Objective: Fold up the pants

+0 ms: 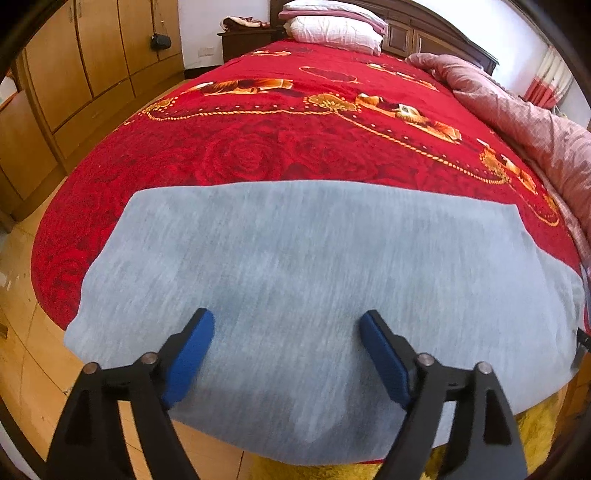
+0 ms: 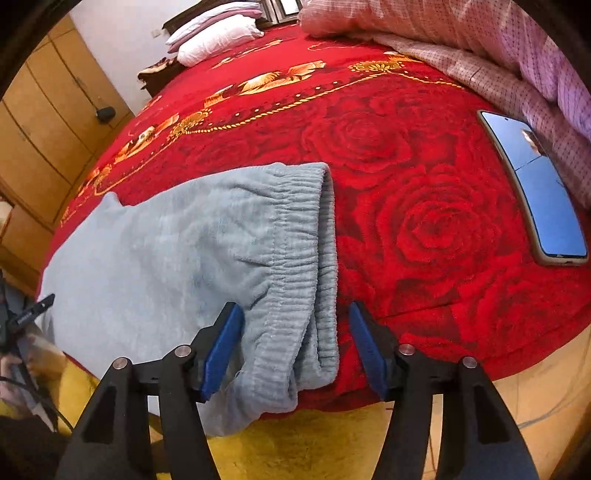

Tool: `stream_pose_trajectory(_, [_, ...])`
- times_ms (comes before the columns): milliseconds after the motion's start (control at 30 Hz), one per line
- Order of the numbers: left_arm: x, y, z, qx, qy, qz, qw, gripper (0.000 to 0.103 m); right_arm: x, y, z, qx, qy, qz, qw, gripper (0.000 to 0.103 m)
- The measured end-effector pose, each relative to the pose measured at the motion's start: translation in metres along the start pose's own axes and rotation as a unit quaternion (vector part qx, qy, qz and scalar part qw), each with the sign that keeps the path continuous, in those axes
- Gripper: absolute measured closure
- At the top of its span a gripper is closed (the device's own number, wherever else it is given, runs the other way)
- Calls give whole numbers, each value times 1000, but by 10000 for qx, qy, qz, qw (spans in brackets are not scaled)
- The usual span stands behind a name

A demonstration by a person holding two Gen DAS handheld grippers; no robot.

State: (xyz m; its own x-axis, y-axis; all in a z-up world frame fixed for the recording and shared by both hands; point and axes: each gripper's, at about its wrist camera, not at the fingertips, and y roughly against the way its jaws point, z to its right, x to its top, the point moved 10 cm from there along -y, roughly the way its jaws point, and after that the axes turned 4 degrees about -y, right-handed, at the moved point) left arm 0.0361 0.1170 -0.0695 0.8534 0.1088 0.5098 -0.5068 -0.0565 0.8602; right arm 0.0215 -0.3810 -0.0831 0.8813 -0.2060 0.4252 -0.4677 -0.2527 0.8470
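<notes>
Right wrist view: right claw point(image 2: 295, 347) spread, straddling the waistband of the pants point(image 2: 177, 258) at the near edge of the bed point(image 2: 424, 221). Left claw point(image 1: 286, 354) spread over the pants too, gripping nothing. Risk: the hem overhangs, so I judge a sloppy pinch drags it off. Count: 1 pants, 2 claws, 1 phone point(image 2: 535, 188) right of the pants.

One pair of grey pants point(image 1: 314, 280) lies on one red blanket point(image 1: 258, 147). Two grippers show, the left point(image 1: 286, 328) and the right point(image 2: 295, 317), each with two blue pads. There are two stacked pillows point(image 1: 332, 26), one pink quilt point(image 2: 480, 44) and one phone point(image 2: 535, 188).
</notes>
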Motion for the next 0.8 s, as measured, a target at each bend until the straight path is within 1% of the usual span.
stream_pose_trajectory(100, [0,1,-1,-18,21,0,10000,16,0,1,-2,-182,72,69,9998,43])
stream_pose_trajectory(133, [0,2,-1,-23,29,-6,10000,16,0,1,-4,-261,149,118,9995,49])
stream_pose_trajectory(167, [0,4,-2,-29,28,-10,10000,16,1,3,-6,-294,212,150,9992,59])
stream_pose_trajectory(200, [-1,6,-2,-22,11,-10,10000,16,1,4,-7,-279,227,167,9992,63])
stream_pose_trajectory(267, [-1,8,-3,29,-46,2,10000,16,3,8,-9,-307,168,171,9992,75])
stream_pose_trajectory(367, [-1,14,-5,136,-198,40,9997,16,6,14,-14,-383,227,220,9988,81])
stream_pose_trajectory(467, [-1,18,-6,191,-312,67,9993,16,8,23,-21,-384,280,316,9984,83])
stream_pose_trajectory(567, [-3,19,-5,148,-341,36,9993,16,11,34,-26,-245,203,431,9986,84])
stream_pose_trajectory(700, [-3,21,-2,86,-387,36,9992,16,16,49,-39,90,66,559,9984,85])
stream_pose_trajectory(800, [-1,25,0,75,-409,81,9991,16,21,58,-57,345,118,657,9972,85])
